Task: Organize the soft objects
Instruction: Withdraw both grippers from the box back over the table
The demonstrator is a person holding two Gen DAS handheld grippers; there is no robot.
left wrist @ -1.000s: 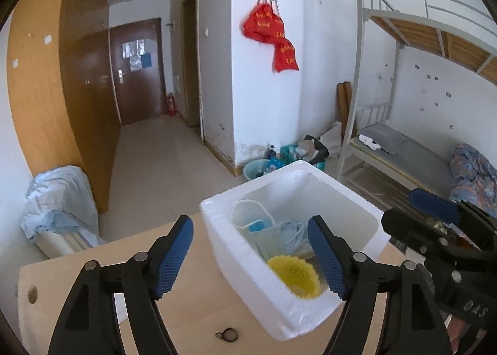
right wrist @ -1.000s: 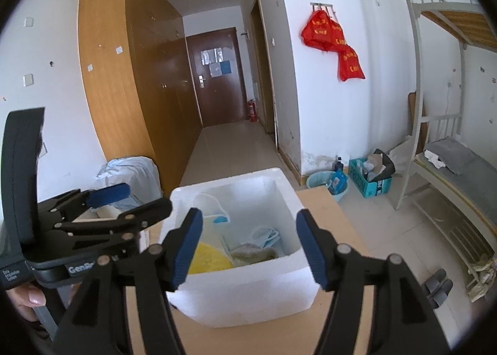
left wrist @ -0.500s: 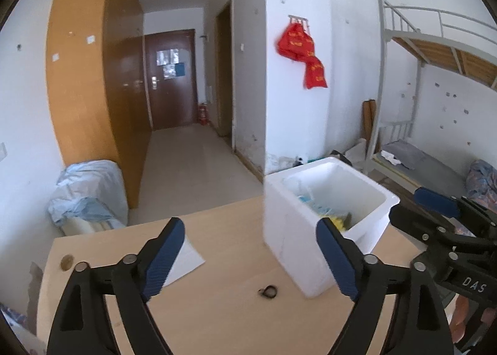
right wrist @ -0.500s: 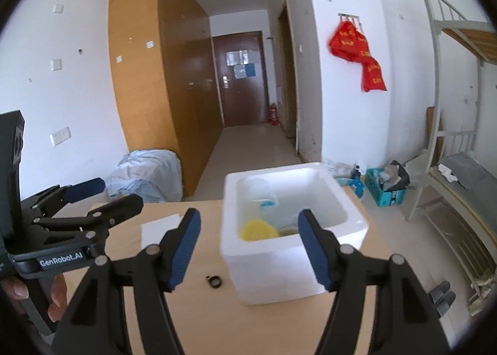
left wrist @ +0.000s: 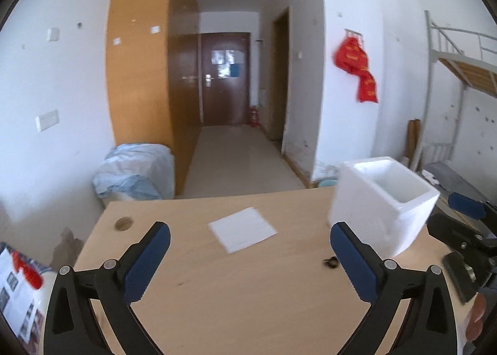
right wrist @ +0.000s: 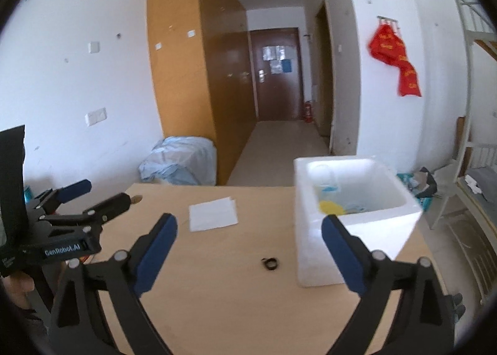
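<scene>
Two claws, both empty: left claw [left wrist: 250, 251] and right claw [right wrist: 250, 241] have just been spreading their jaws, which now stand wide with nothing between the blue pads. White foam box [right wrist: 354, 209] sits at the right end of the bench [right wrist: 217, 277], already holding soft stuff: a yellow item [right wrist: 330, 206] and pale blue bits low along its near-left wall; exact identity too blurred to call. Left on the bench top: a white folded sheet [right wrist: 213, 213] toward the far middle, and a small dark ring [right wrist: 269, 263], maybe a hair tie, just beside the box's near-left corner. My read: the sheet or the ring is the next pick. Ring is closer to the right claw. Both are flat, so come in low with the pads nearly scraping the wood, straddle the item, then pinch. For the sheet, catch an edge or corner rather than the flat middle, otherwise the pads will just slide it along. Watch the box: foam is light, and a bump from the right claw would shove it toward the bench edge. Keep the left claw wide of the right one's path.
</scene>
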